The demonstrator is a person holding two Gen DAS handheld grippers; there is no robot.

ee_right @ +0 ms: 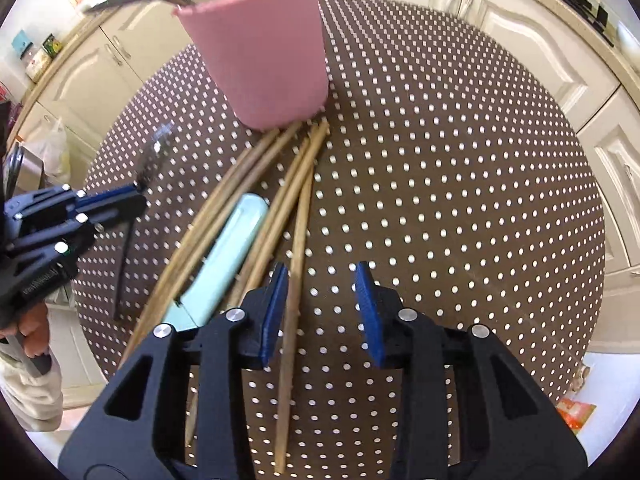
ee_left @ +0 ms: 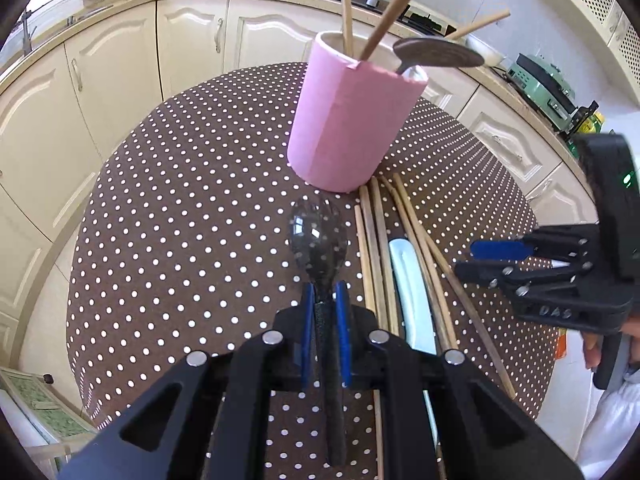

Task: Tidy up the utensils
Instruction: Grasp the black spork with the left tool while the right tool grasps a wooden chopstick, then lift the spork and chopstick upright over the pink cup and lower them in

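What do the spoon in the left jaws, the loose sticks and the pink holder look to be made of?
Spoon: glossy dark bowl mirroring the dotted cloth, so likely polished metal or hard plastic; I cannot tell which.
Sticks: matte tan with grainy streaks, probably bamboo or wood.
Holder: flat matte pink with a raised vertical seam and a white inner wall; maybe foam or paper wrapped round a cup.

Pink holder (ee_left: 344,120), brown white-dotted tablecloth (ee_left: 180,200), blue fingers (ee_right: 366,300), seemingly pale-green case (ee_right: 224,256)

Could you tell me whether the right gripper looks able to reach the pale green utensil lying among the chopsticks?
Probably yes: the right gripper is open just beside the pale green utensil, though the chopsticks flanking it may crowd the fingers.
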